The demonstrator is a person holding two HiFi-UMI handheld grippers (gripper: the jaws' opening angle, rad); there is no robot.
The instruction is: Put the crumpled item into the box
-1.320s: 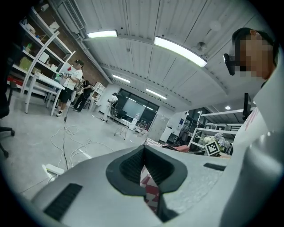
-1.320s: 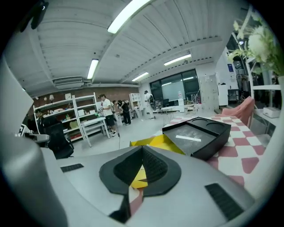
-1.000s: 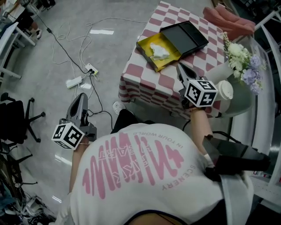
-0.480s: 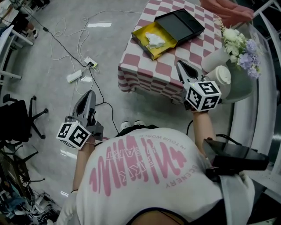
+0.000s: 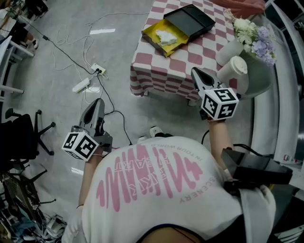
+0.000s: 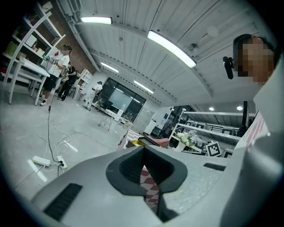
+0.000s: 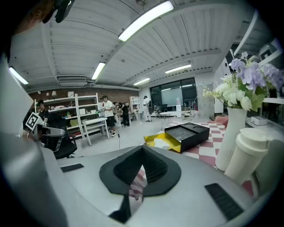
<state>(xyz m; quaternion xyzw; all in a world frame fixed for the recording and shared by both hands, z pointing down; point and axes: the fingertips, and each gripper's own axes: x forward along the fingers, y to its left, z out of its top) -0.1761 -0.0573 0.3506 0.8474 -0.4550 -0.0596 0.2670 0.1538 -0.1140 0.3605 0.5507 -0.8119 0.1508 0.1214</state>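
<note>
A white crumpled item (image 5: 166, 36) lies inside the open yellow box (image 5: 153, 31) on the red-and-white checked table (image 5: 164, 76). The box's black lid (image 5: 189, 20) rests beside it. In the right gripper view the crumpled item (image 7: 162, 142) and box (image 7: 152, 140) sit ahead of my jaws. My right gripper (image 5: 195, 72) (image 7: 143, 149) is shut and empty, hovering near the table's near edge, well short of the box. My left gripper (image 5: 98, 102) (image 6: 143, 148) is shut and empty over the floor, left of the table.
A white vase of flowers (image 5: 251, 34) and a lidded white cup (image 5: 235, 71) stand at the table's right. A pink cloth (image 5: 243, 6) lies at the far corner. A power strip and cables (image 5: 81, 85) trail over the floor; an office chair (image 5: 23, 137) stands at left.
Both grippers and the person have drawn back from the table, which sits farther away in view. The crumpled item stays in the box. Both jaws remain shut.
</note>
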